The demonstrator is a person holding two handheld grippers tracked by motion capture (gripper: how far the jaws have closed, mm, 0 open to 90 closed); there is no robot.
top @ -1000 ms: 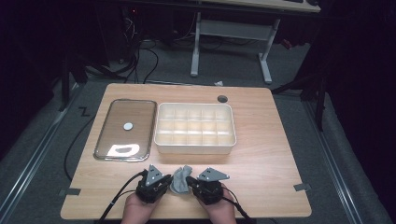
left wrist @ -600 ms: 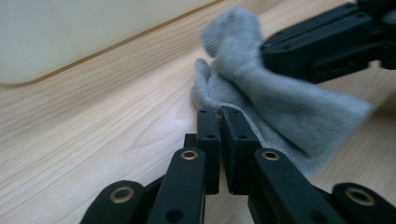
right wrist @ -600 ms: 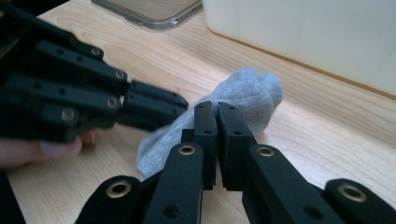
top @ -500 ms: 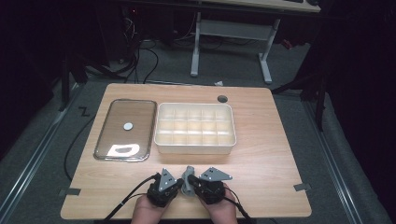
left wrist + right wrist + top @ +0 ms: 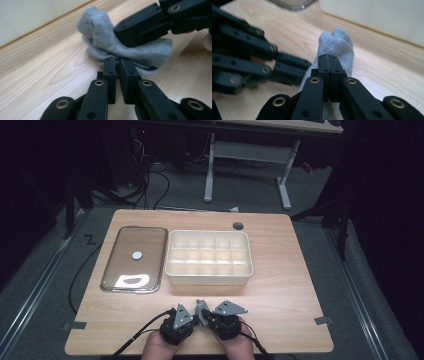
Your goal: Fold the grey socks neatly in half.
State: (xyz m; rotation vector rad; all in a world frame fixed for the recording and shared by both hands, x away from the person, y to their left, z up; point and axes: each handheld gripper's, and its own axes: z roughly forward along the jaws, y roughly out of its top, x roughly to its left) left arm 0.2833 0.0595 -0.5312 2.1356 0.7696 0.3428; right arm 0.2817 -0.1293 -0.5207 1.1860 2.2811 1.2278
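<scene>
Dark room, grey carpet, cables and a white desk frame behind a light wooden table (image 5: 280, 285). From the high view, a clear lid (image 5: 134, 259) with a round white sticker lies toward the table's left edge; beside it, toward the far edge, stands a white compartment tray (image 5: 208, 274), its cells bare. Both hands sit at the table's near edge, middle, with the left gripper (image 5: 192, 316) and right gripper (image 5: 205, 316) close together around a small grey sock (image 5: 201, 306), only a scrap of which is visible from up there.

The gripper views give the detail. Left gripper view: the left gripper (image 5: 118, 65) has its jaws narrowed to a thin slit, tips at the sock's (image 5: 105, 35) near hem; the jaws have just been opening slightly, and I cannot tell whether cloth is pinched. The right gripper (image 5: 117, 33) comes in from the upper right, pressed into the bunched knit. Right gripper view: the right gripper (image 5: 329, 60) is clamped tight on a fold of the sock (image 5: 337, 41), which stands up beyond the tips; the left gripper (image 5: 307, 66) meets the cloth from the left.

No legible writing anywhere.
</scene>
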